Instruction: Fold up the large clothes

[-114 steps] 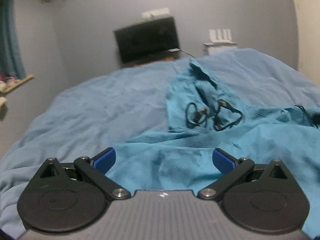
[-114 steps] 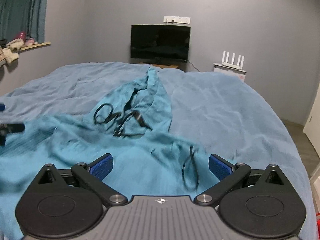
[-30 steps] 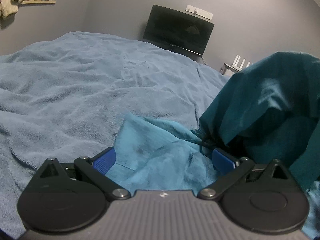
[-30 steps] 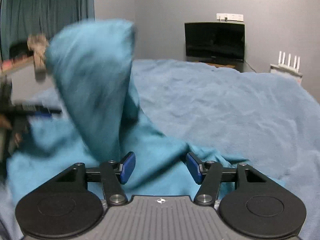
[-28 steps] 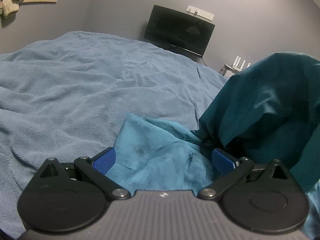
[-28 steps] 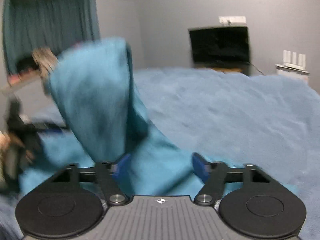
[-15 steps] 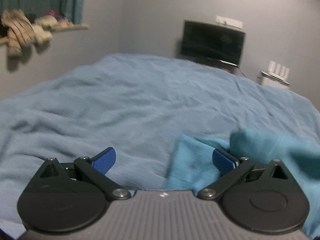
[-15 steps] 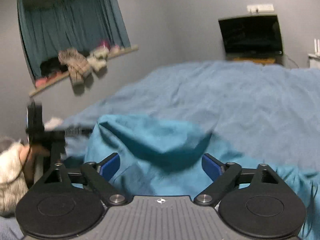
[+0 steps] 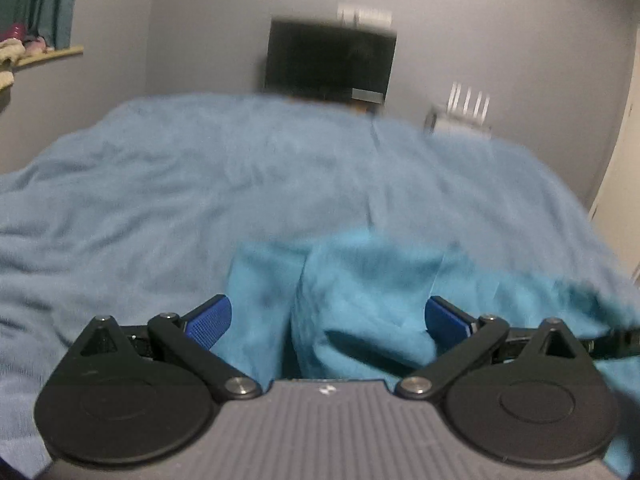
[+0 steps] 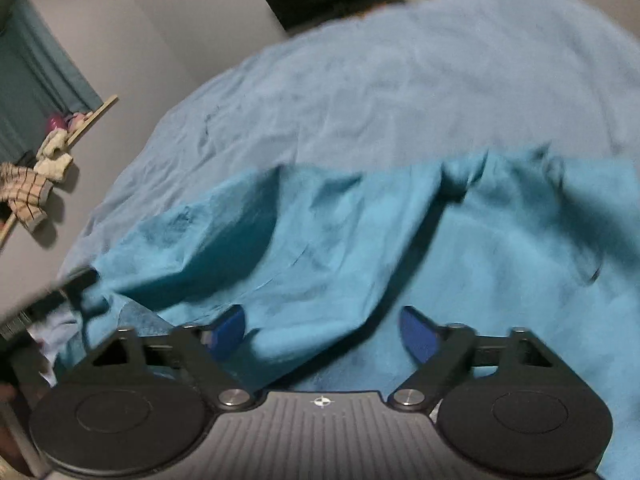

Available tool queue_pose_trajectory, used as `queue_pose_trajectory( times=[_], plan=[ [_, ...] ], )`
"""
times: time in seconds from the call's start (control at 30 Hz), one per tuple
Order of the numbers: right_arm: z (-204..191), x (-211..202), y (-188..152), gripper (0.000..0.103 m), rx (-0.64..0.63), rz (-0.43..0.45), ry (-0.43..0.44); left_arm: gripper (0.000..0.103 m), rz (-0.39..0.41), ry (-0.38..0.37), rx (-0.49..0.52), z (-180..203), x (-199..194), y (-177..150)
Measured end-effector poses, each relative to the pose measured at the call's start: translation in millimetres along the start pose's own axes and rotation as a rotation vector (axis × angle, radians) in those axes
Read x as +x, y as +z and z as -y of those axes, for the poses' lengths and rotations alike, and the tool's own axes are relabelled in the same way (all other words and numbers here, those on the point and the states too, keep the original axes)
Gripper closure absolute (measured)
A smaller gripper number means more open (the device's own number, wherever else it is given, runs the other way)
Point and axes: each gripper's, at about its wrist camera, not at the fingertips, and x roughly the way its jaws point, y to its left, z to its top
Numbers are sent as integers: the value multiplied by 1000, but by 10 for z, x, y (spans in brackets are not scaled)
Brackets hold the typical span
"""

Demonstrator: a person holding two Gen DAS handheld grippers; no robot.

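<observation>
Folding proceeds well only if the teal garment (image 10: 360, 240) is first spread flat on the bed (image 9: 200, 184). By the look of it, the cloth is bunched: ridges and a deep shadowed fold run across it from 9 o'clock to 3 o'clock in the right wrist view. Take one edge in each set of tongs, draw them apart until the ridges flatten, then lay the cloth down without dragging the blue bedcover (image 10: 400, 80) beneath it.

Left tongs (image 9: 328, 320): released, blue pads (image 9: 210, 320) spread wide, with a lump of the garment (image 9: 372, 280) lying between them but not pinched. The tool points level along the bed toward the television (image 9: 330, 60) at 12 o'clock.

Right tongs (image 10: 322, 330): released, pads apart, cloth lying between and under them; no pinch is visible. The tool is rolled, so the bed horizon slopes down toward 9 o'clock, and it is pitched down onto the garment.

The garment lies at the near edge of the bed, from 4 o'clock to 8 o'clock in both views. Both views are motion-blurred.
</observation>
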Motion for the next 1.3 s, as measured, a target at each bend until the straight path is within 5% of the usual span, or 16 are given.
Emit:
queue_pose_trajectory(
  times=[0.03, 0.1, 0.3, 0.43, 0.53, 0.67, 0.77, 0.87, 0.97, 1.13, 1.3],
  plan=[
    [0, 62, -21, 50, 10, -14, 21, 0, -19, -7, -3, -12, 17, -38],
    [-37, 89, -33, 91, -51, 17, 7, 0, -46, -36, -18, -34, 7, -57],
    [-161, -397, 123, 95, -311, 187, -130, 0, 46, -59, 22, 79, -226, 119],
    [-121, -533, 139, 95, -478, 213, -308, 0, 96, -175, 46, 296, -250, 184],
    [-129, -519, 65, 86, -526, 129, -309, 0, 87, -287, 108, 480, -235, 93],
    [-271, -757, -73, 39, -541, 280, -286, 0, 42, -378, 206, 662, -191, -63],
    [-434, -906, -191, 39, -573, 339, -137, 0, -16, -388, 240, 720, -48, -122],
    [-608, -797, -370, 39, -672, 262, -37, 0, -80, -362, 274, 692, 142, -236],
    [-627, -524, -561, 41, -751, 193, -94, 0, -135, -345, 310, 675, 339, -434],
    [-320, -69, -650, 41, -617, 35, -109, 0, -219, -329, 350, 720, 743, -764],
    [-365, -25, -660, 39, -638, 45, -143, 0, -225, -334, 342, 694, 840, -789]
  ],
)
